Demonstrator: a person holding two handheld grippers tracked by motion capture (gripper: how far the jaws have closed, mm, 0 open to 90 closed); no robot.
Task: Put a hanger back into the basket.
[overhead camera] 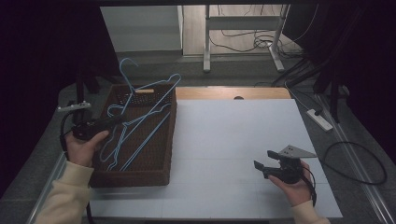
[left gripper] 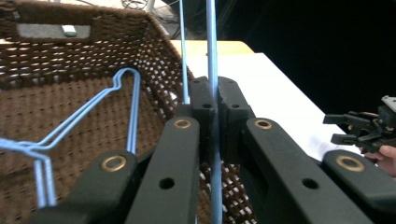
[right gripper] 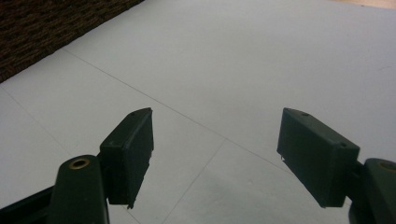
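My left hand-held gripper (left gripper: 212, 100) was clamped shut on the wire of a light blue hanger (left gripper: 214, 56), the thin rod running straight up between its two black jaws. In the high view that left hand-held gripper (overhead camera: 119, 119) sat over the left side of a dark brown wicker basket (overhead camera: 140, 178), and the gripped hanger (overhead camera: 125, 84) stood partly lifted, its hook rising above the basket's far rim while its lower part was tangled with other blue hangers (overhead camera: 140, 135) lying inside. One of those lay flat on the basket floor (left gripper: 100, 100). The basket stood at the left edge of the desk (overhead camera: 233, 140), whose white top was bare to the right. There my right hand-held gripper (overhead camera: 262, 160) rested low near the front right corner, well apart from the basket, its jaws spread wide and holding nothing, with pale desk surface (right gripper: 261, 60) between them. I judged the work to be barely begun: one hanger was grasped but not yet free of the basket, none lay on the desk, and the rest awaited removal.
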